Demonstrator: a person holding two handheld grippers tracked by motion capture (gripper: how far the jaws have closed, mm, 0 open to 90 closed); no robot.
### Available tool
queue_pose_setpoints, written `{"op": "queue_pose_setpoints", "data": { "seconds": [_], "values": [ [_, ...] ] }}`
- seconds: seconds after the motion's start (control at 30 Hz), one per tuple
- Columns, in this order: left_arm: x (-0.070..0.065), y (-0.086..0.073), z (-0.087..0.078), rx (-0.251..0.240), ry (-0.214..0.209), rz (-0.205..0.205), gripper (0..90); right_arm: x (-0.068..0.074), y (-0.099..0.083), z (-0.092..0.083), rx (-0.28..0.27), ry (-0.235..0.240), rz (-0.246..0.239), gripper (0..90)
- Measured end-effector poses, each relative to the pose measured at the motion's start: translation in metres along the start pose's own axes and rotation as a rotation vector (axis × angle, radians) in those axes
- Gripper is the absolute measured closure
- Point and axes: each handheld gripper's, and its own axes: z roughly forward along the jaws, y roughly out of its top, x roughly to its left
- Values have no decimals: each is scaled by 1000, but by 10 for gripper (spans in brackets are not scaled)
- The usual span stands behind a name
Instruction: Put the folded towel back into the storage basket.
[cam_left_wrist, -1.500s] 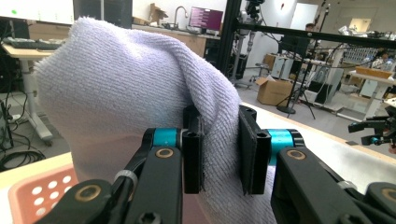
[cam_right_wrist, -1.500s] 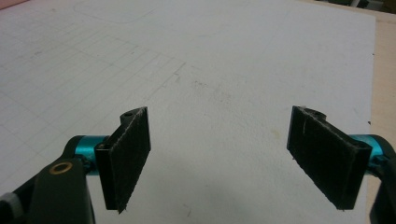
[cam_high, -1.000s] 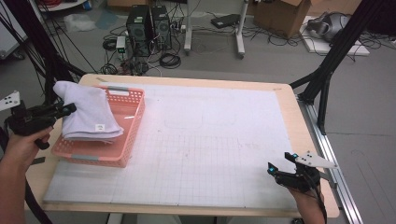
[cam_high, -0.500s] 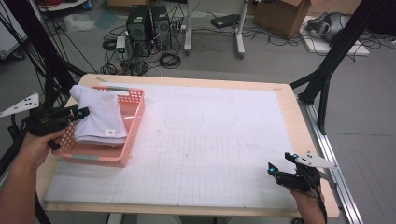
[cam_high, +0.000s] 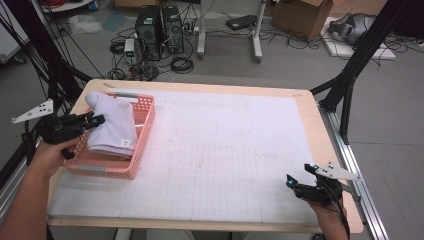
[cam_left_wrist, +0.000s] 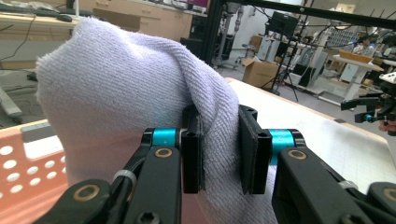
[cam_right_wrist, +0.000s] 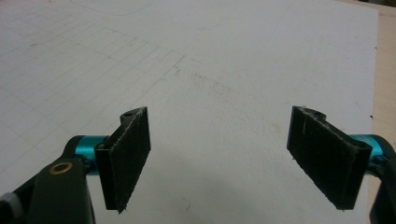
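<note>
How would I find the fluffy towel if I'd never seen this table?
Look at the big table with its white squared mat, then go to the pink basket at its left edge. The towel bulges up out of it, soft and pale lilac, pinched by the left tongs.

No text, brand, number or sign can be read in any of the views. A small white tag (cam_high: 126, 143) sits at the lower edge of the towel (cam_high: 112, 125) in the basket (cam_high: 145, 107), but whatever is printed on it is too small and blurred to make out. The white mat (cam_high: 225, 160) on the table carries only a faint ruled grid and a few faint outlines, with no lettering that can be told.
</note>
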Motion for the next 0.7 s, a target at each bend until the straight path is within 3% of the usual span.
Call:
{"op": "queue_pose_setpoints", "data": {
  "seconds": [0.33,0.47,0.63,0.7],
  "values": [
    [2,-3,-1,9,15,3,731,0,-1,0,2,0,-1,204],
    [4,-7,1,37,30,-14,725,1,0,1,5,2,1,204],
    [9,-10,-1,57,97,-113,673,1,0,0,5,2,0,204],
    [12,-10,-3,68,143,-199,489,0,0,0,1,2,-1,204]
  ]
}}
